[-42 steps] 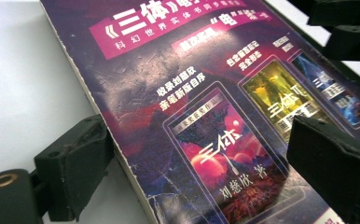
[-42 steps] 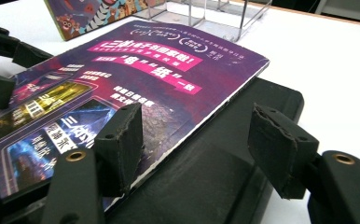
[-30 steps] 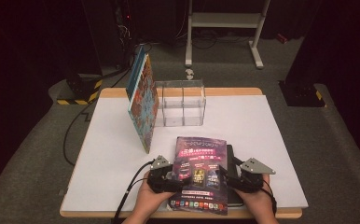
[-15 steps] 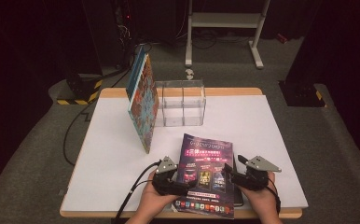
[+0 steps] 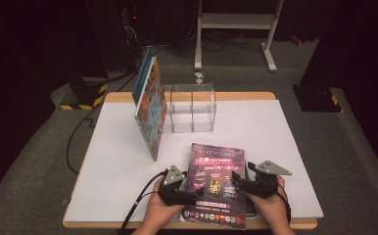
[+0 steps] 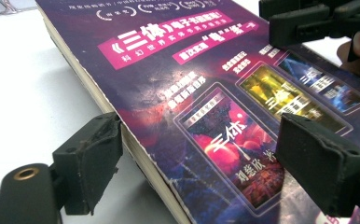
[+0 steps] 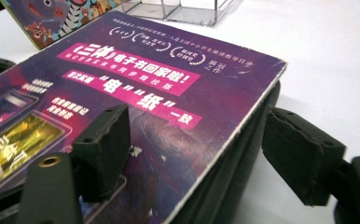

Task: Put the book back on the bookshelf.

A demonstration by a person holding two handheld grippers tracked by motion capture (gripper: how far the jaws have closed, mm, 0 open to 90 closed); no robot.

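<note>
A purple paperback book lies flat at the table's front edge, its near end past the edge. My left gripper is at its left side and my right gripper at its right. In the left gripper view the jaws have just been closing and straddle the book's page edge, one below it and one clear above the cover. The right gripper has just been opening; one jaw is over the cover, the other stands off to the side. A dark flat thing lies under the book.
A colourful picture book stands tilted against a clear plastic box at the back of the white table. Cables trail off the table's front left. The floor around is dark, with a metal stand behind.
Both hands and the book have stayed at the front edge, with only slight shifts. The picture book and the clear box have not moved.
</note>
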